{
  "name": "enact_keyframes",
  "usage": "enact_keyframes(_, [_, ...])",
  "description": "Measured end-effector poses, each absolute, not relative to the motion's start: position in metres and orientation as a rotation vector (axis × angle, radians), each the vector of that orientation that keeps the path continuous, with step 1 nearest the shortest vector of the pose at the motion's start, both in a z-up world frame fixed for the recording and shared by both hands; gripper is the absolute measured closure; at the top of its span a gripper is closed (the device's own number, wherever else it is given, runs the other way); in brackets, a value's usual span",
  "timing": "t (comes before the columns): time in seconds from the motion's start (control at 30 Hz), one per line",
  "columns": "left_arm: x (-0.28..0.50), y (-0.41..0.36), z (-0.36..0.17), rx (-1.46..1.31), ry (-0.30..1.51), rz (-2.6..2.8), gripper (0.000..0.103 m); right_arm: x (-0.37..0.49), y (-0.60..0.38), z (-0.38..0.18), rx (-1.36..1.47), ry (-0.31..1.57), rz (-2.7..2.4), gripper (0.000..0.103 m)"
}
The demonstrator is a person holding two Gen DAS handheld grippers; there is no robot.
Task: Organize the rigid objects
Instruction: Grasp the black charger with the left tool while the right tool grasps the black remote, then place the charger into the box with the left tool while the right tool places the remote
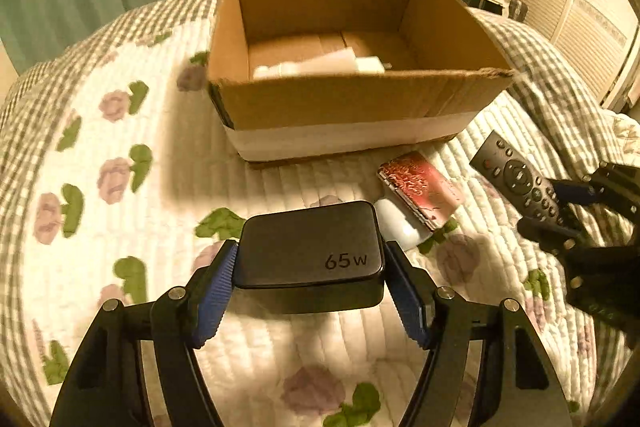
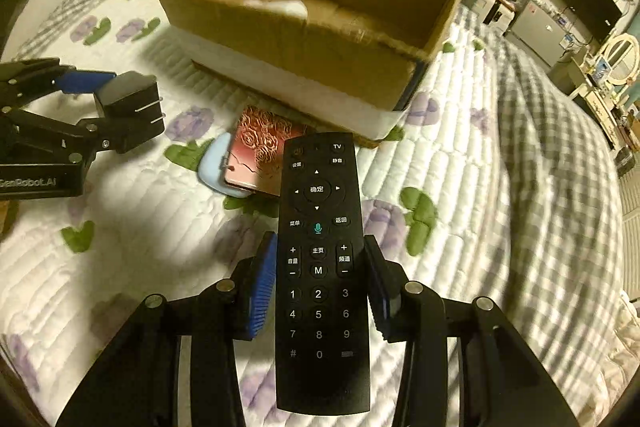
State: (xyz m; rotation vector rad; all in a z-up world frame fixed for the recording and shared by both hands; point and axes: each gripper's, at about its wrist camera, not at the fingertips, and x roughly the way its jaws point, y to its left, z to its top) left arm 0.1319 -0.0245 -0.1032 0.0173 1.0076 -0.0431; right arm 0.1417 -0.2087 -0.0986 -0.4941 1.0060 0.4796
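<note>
Left tool (image 1: 310,267): closed on the black 65 W charger (image 1: 310,251); blue pads (image 1: 216,291) press its two side faces. The right wrist view shows the prongs pointing away from the tool, toward the box.
Right tool (image 2: 320,287): closed on the black remote (image 2: 320,267) across its width near the volume keys; the long body sticks out both ahead of and behind the pads.
Charger position: held above the quilt (image 1: 120,155), near the front wall of the cardboard box (image 1: 340,99), not yet over the opening.
Remote position: held above the quilt, keypad up, front end pointing toward the box corner.
Box contents: white items (image 1: 320,67) lie against the near wall inside; their exact kind cannot be told.
Items left on bed: a red patterned case (image 1: 420,187) lies partly on a pale blue rounded object (image 2: 214,167), between the two tools and just in front of the box.
Step in hand (judgement): carry both held items to the box.
Procedure: raise each item above the rim before moving forward; bring them in one at a time so the tools stay apart; lower close to the floor before releasing; set the charger clear of the white items.
Caution: the remote may pivot between the pads; keep it level.
</note>
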Motion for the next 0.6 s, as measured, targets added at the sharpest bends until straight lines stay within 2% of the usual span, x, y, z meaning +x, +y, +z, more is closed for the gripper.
enact_keyframes(0.17, [0.12,-0.02,-0.064,0.041,0.923,-0.072,0.031,0.12,-0.203,-0.041,-0.467,0.933,0.476,0.062])
enact_keyframes(0.4, [0.142,-0.015,0.004,0.061,0.802,-0.086,0.031,0.144,-0.178,0.042,-0.393,0.775,0.478,0.062])
enact_keyframes(0.6, [0.19,-0.014,0.023,0.078,0.74,-0.049,0.031,0.196,-0.15,0.068,-0.315,0.73,0.458,0.062])
